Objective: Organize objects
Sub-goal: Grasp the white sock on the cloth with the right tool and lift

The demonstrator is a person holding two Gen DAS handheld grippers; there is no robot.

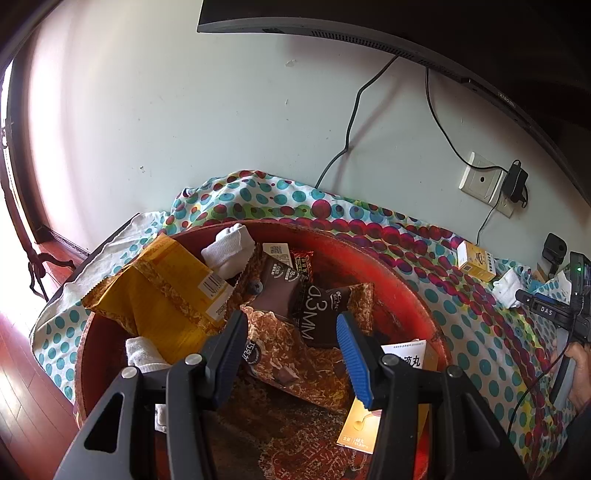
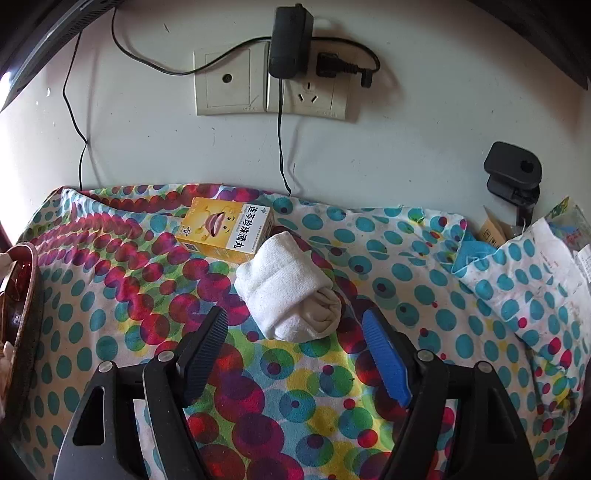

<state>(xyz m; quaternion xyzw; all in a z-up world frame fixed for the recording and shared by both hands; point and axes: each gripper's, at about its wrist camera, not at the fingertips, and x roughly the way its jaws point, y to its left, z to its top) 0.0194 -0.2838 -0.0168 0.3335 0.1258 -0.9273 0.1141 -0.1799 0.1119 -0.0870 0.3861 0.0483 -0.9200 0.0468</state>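
Note:
A round red basin (image 1: 399, 269) holds a yellow snack bag (image 1: 162, 291), brown snack packets (image 1: 295, 291), rolled white socks (image 1: 229, 247) and a white and yellow box (image 1: 369, 424). My left gripper (image 1: 291, 321) is open and empty above the packets in the basin. A rolled white sock (image 2: 291, 291) lies on the dotted cloth (image 2: 295, 398), next to a yellow medicine box (image 2: 225, 229). My right gripper (image 2: 295, 321) is open, its fingers on either side of the sock's near end, not touching it.
The basin's rim (image 2: 26, 295) shows at the left of the right wrist view. Wall sockets with a black adapter (image 2: 288, 40) and cables sit above the cloth. A black clip device (image 2: 513, 173) and a cloth-covered heap (image 2: 535, 266) stand at the right. A monitor (image 1: 406, 29) hangs above.

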